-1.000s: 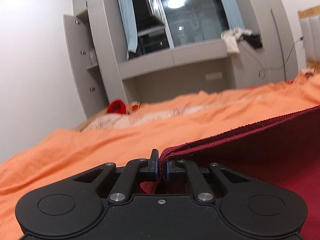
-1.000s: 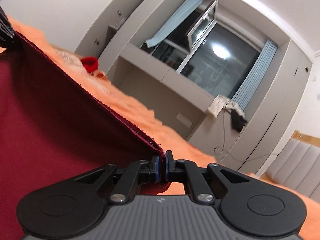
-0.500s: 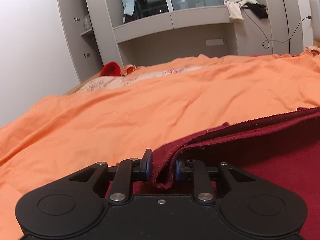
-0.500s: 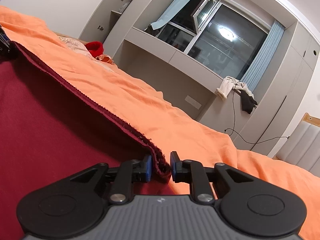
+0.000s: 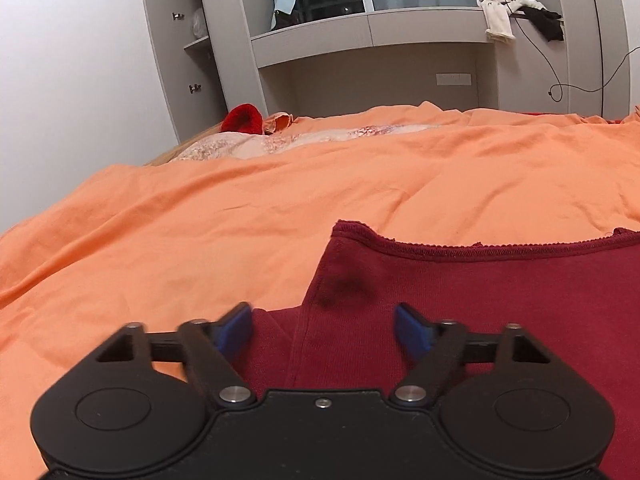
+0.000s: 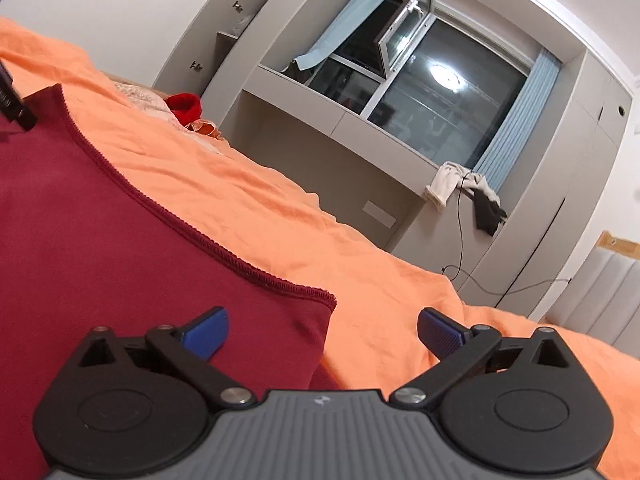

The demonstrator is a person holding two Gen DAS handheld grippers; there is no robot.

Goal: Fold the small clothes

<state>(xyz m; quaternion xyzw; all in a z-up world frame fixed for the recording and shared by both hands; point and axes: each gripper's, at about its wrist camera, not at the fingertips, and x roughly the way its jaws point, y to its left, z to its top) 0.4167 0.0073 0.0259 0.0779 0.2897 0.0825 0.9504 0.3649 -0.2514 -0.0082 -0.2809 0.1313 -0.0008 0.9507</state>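
A dark red garment [image 5: 500,300] lies flat on the orange bedsheet [image 5: 240,220], its hemmed edge facing away. My left gripper [image 5: 324,326] is open and empty, just above the garment's left corner, jaws wide apart. In the right wrist view the same garment [image 6: 100,232] fills the left side. My right gripper [image 6: 322,330] is open and empty over its right corner. The tip of the left gripper [image 6: 12,104] shows at the far left edge.
A bright red item [image 5: 242,118] and a pale patterned cloth [image 5: 280,142] lie at the bed's far end. Grey cabinets and a window ledge [image 5: 372,32] stand beyond, with clothes [image 5: 500,16] and a cable draped there. A padded headboard [image 6: 600,292] is at right.
Both grippers held the garment's raised edge shut, lowered it onto the bed, then opened wide and let go. The garment now lies flat.
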